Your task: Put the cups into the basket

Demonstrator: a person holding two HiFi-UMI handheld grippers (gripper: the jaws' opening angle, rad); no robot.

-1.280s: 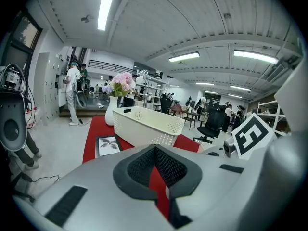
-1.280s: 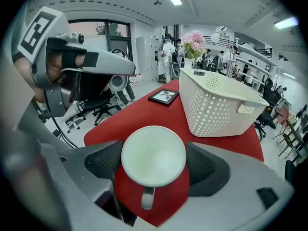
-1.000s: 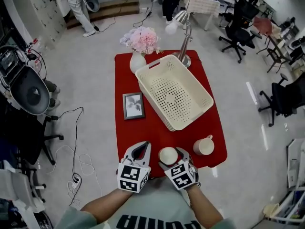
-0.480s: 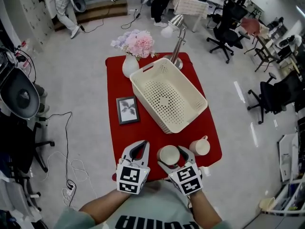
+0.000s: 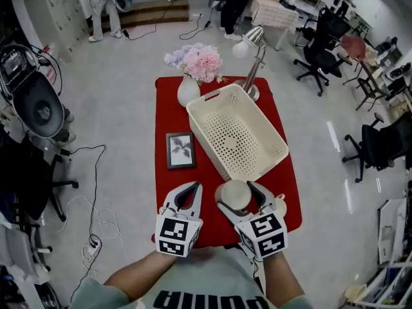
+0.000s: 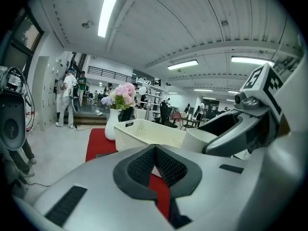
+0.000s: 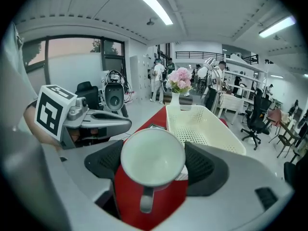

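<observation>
- One cup (image 5: 235, 195) was clamped between the jaws of the right gripper (image 5: 238, 194), just short of the basket's (image 5: 212, 108) near rim.
- Bare red tablecloth (image 5: 168, 118) lay open left of the basket, around a picture frame (image 5: 181, 150).
- Only the right gripper view showed the cup's handle, turned away from the basket; only the head view showed a second cup (image 5: 281, 203) off the basket's near right corner.
- The left gripper (image 5: 195, 187), jaw tips together on nothing, was on the near side of the basket, beside the right.

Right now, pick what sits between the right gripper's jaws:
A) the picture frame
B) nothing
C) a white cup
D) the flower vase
C: in the right gripper view the white cup sits between the jaws of the right gripper, both jaws against its sides and its handle pointing back toward the camera.
</observation>
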